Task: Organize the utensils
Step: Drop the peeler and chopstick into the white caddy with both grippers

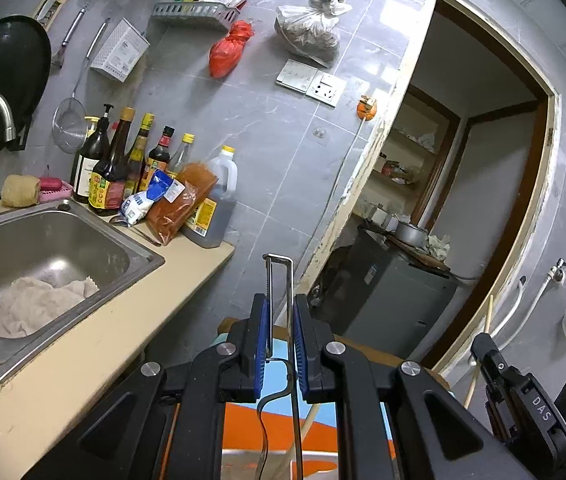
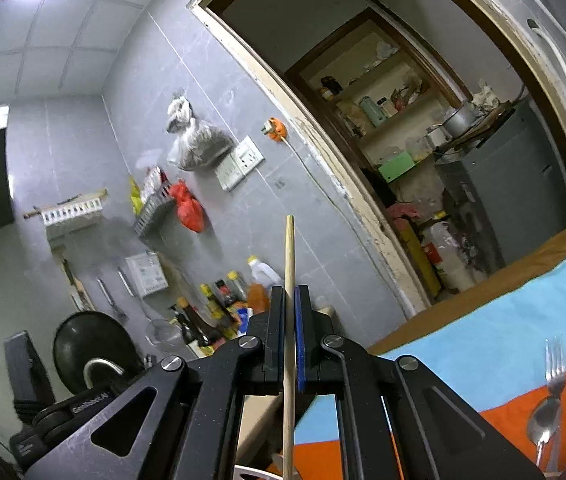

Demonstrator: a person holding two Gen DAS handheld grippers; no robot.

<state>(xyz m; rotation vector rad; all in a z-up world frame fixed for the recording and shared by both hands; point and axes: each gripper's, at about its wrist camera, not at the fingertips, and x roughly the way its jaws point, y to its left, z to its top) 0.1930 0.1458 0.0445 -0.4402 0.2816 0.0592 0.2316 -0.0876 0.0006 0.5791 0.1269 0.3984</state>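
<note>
The left gripper (image 1: 279, 336) pinches a thin metal utensil (image 1: 279, 280); its rectangular loop rises ahead of the tips, its lower end is cut off below, and its kind is hard to tell. To its left lies a sink (image 1: 83, 236) holding a cloth (image 1: 39, 304). The right gripper (image 2: 291, 328) is clamped on a wooden chopstick (image 2: 289, 256) running past the bottom edge. Far right of it, a fork (image 2: 554, 364) and spoon (image 2: 543, 420) lie on the striped cloth (image 2: 483, 332), partly cropped.

The left claw (image 1: 279, 320) clamps a metal peeler (image 1: 279, 280) beside the sink (image 1: 139, 264).
</note>
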